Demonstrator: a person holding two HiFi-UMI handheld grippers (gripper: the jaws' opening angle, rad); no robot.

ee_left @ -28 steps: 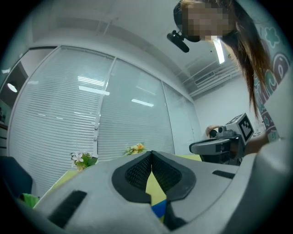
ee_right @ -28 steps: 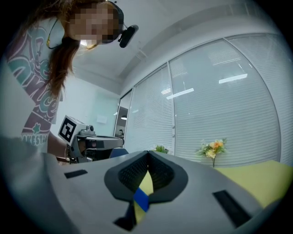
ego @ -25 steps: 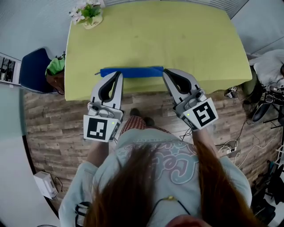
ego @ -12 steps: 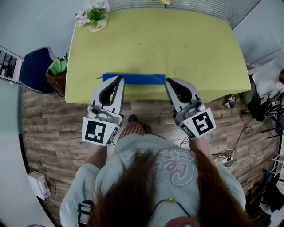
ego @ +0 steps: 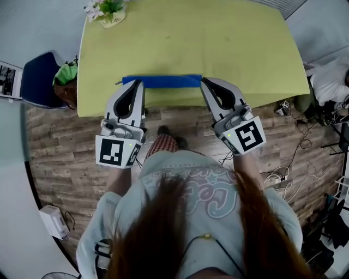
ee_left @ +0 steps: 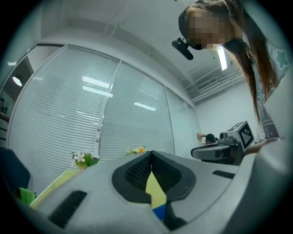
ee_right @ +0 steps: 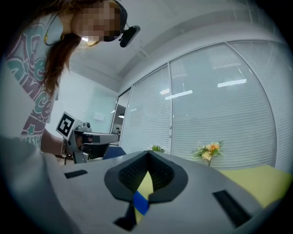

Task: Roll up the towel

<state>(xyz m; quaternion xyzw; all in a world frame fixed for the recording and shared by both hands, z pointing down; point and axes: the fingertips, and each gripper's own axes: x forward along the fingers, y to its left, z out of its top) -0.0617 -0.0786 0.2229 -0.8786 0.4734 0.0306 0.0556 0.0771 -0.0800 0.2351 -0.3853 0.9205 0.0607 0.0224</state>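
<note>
The blue towel [ego: 162,81] lies rolled into a long narrow roll, crosswise near the front edge of the yellow-green table [ego: 191,38]. My left gripper [ego: 139,83] is shut, its tips over the roll's left part. My right gripper [ego: 203,82] is shut too, tips at the roll's right end. In the left gripper view the jaws meet at the tip of the left gripper [ee_left: 151,153], and a bit of towel [ee_left: 159,211] shows through the gap below. The right gripper view shows the right gripper [ee_right: 148,153] the same way, with the towel [ee_right: 140,202] behind. Whether either gripper touches the roll I cannot tell.
A vase of flowers [ego: 106,11] stands at the table's far left corner. A blue chair [ego: 35,82] with a green item [ego: 64,79] is left of the table. Cables and gear [ego: 322,120] lie on the wood floor at the right.
The head view has shifted a little. Both grippers stay shut at the ends of the rolled towel, and the roll has not moved on the table.
</note>
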